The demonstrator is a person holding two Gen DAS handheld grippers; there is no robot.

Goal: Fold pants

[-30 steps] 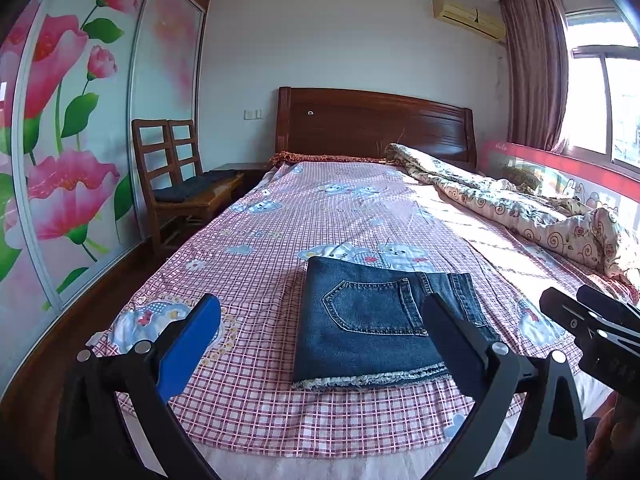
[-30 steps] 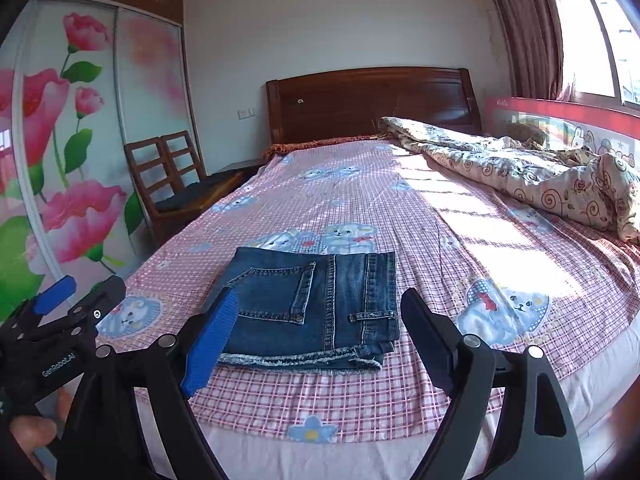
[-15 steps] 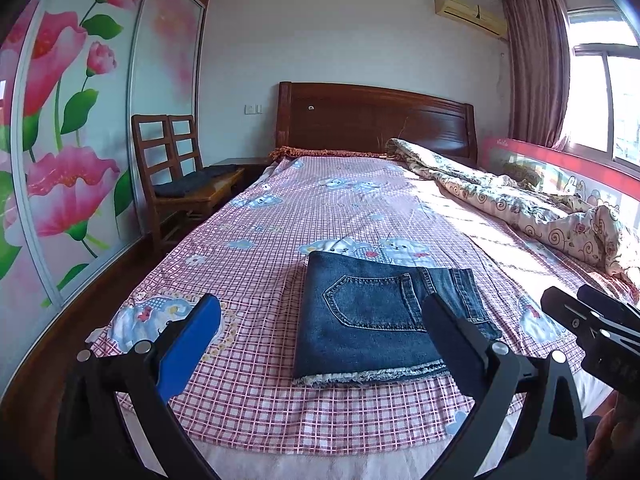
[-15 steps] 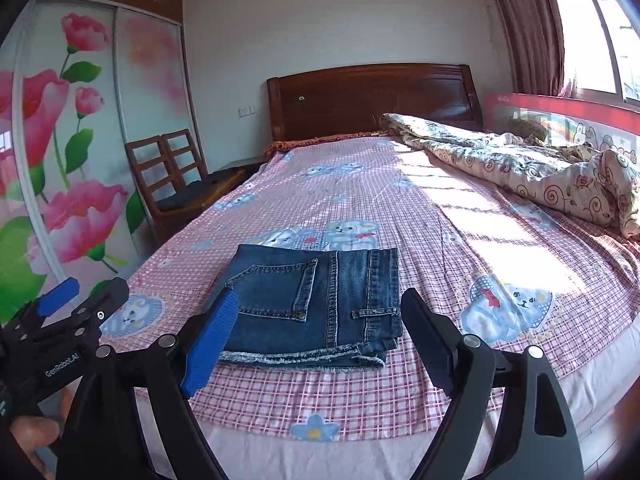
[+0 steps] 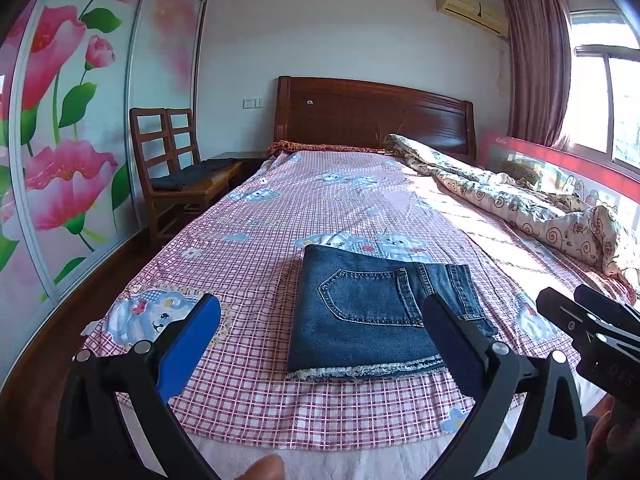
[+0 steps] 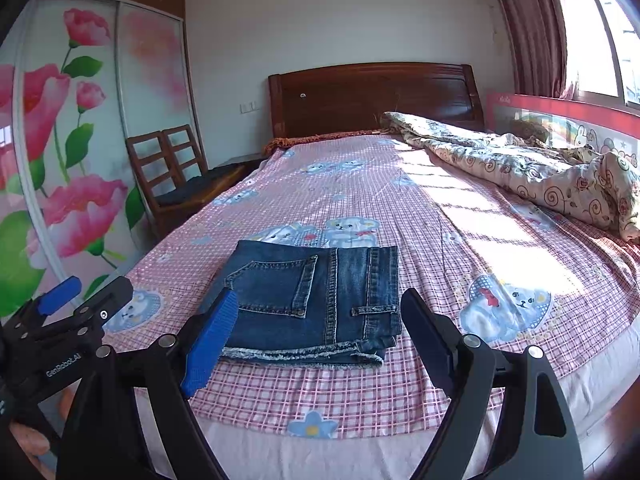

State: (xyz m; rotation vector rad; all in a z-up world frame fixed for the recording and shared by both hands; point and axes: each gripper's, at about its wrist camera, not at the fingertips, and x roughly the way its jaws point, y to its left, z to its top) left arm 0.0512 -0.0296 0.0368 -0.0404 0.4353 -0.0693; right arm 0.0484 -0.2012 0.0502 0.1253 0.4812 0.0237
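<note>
The dark blue denim pants [image 5: 372, 312] lie folded into a compact rectangle near the foot of the bed, back pocket up, frayed hem toward me; they also show in the right wrist view [image 6: 316, 300]. My left gripper [image 5: 320, 336] is open and empty, held back from the bed edge, off the pants. My right gripper [image 6: 316, 336] is open and empty, also short of the pants. Each gripper shows in the other's view, the right one [image 5: 588, 328] at the right edge and the left one [image 6: 68, 316] at the left edge.
The bed has a pink checked sheet [image 5: 280, 216] and a wooden headboard [image 5: 372, 116]. A rumpled floral quilt [image 5: 520, 204] lies along its right side by a red rail. Wooden chairs [image 5: 176, 168] and a flowered wardrobe [image 5: 60, 140] stand at left.
Both views have shifted slightly, tilting downward and back a little. The pants lie unmoved and both grippers stay open.
</note>
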